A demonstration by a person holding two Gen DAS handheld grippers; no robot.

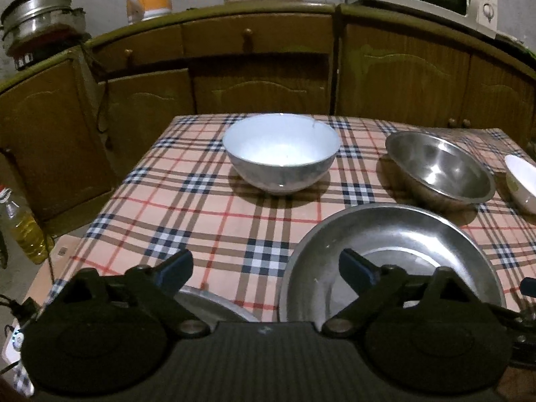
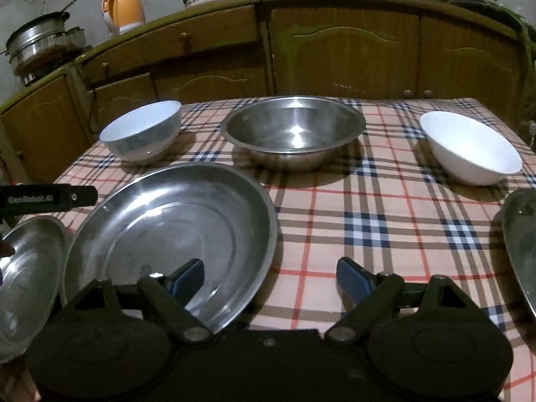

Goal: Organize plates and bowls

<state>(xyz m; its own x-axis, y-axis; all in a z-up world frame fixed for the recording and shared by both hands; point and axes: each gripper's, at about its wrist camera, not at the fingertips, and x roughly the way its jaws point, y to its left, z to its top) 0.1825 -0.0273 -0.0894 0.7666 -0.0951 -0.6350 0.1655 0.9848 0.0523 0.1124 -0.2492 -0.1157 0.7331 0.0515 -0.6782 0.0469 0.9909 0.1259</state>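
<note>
Both claws hang spread and empty over the near edge of the worktop (image 2: 385, 201): the left claw (image 1: 264, 268) between a small steel plate (image 1: 214, 301) and the large steel plate (image 1: 402, 241), the right claw (image 2: 269, 276) straddling that plate's rim. Beyond stand a pale bowl (image 1: 281, 154), steel bowl (image 2: 293, 130) and white bowl (image 2: 469, 147), well apart. The approach looks underway; next, one claw must pinch a plate rim for stacking.

"GenRobot.AI" on left tongs (image 2: 50, 199) body.

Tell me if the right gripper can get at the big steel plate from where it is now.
Probably yes. The right gripper is open and empty, one finger already over the big steel plate; its near rim lies uncovered, nothing stacked on it.
</note>
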